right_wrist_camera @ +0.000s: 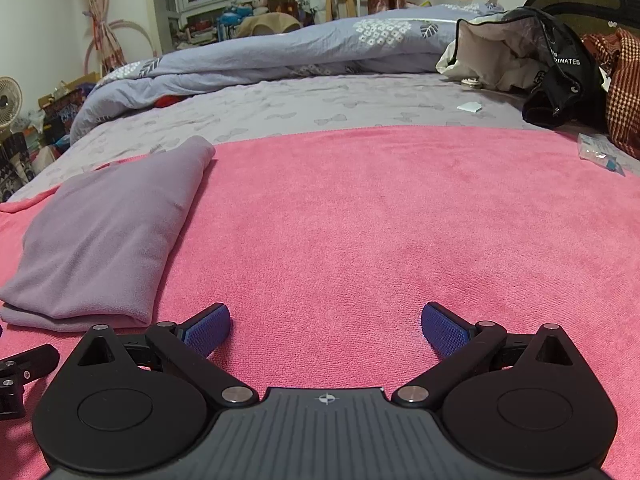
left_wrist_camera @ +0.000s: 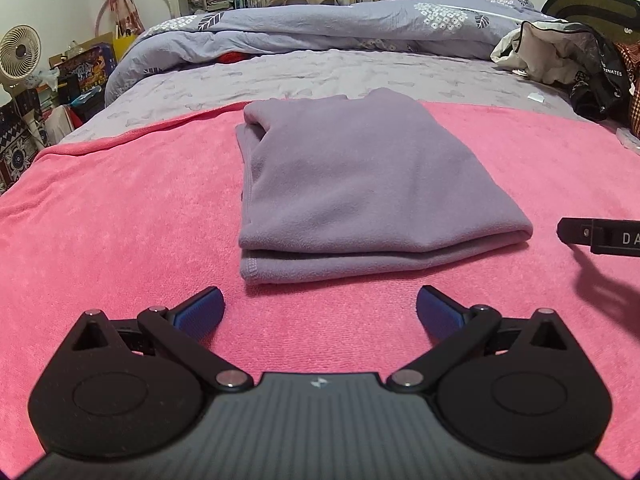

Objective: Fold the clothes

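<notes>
The left tongs (left_wrist_camera: 320, 308) hung wide open and empty over the pink blanket (left_wrist_camera: 120, 208), blue pads (left_wrist_camera: 202, 310) spread apart. Just beyond them lay the folded garment (left_wrist_camera: 352, 184), a lilac fleece in a neat stack on the blanket, touched by neither tool. The right tongs (right_wrist_camera: 326, 326) were likewise spread and empty, over bare blanket with the garment off to their left. Past the blanket stretched the grey sheet (left_wrist_camera: 320, 72), then a rumpled duvet (left_wrist_camera: 320, 24). A heap of clothes (right_wrist_camera: 540, 64) sat at the far right of the bed, and a fan (left_wrist_camera: 20, 52) stood at far left.
</notes>
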`<action>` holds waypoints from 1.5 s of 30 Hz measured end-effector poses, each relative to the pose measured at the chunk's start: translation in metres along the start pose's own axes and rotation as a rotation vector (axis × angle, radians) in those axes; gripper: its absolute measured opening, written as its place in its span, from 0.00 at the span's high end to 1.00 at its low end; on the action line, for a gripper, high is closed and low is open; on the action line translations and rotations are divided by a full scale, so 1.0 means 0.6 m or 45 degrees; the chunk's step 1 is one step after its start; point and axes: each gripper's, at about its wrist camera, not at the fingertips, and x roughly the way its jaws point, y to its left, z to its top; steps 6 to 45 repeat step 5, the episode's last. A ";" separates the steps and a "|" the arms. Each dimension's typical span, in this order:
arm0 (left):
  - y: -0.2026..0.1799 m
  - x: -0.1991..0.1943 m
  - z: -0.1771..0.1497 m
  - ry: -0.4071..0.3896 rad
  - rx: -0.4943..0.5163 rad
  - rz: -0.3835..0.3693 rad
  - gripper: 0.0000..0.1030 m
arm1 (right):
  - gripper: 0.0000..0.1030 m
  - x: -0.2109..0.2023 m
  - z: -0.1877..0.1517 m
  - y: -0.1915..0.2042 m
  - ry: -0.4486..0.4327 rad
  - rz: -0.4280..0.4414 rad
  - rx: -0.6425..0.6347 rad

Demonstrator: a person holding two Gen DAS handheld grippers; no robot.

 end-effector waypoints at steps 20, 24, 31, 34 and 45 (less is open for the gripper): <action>0.003 0.003 0.000 -0.006 -0.014 -0.010 0.00 | 0.00 0.000 0.000 0.003 0.003 -0.010 -0.011; 0.003 0.003 0.000 -0.006 -0.014 -0.010 0.00 | 0.00 0.000 0.000 0.003 0.003 -0.010 -0.011; 0.003 0.003 0.000 -0.006 -0.014 -0.010 0.00 | 0.00 0.000 0.000 0.003 0.003 -0.010 -0.011; 0.003 0.003 0.000 -0.006 -0.014 -0.010 0.00 | 0.00 0.000 0.000 0.003 0.003 -0.010 -0.011; 0.003 0.003 0.000 -0.006 -0.014 -0.010 0.00 | 0.00 0.000 0.000 0.003 0.003 -0.010 -0.011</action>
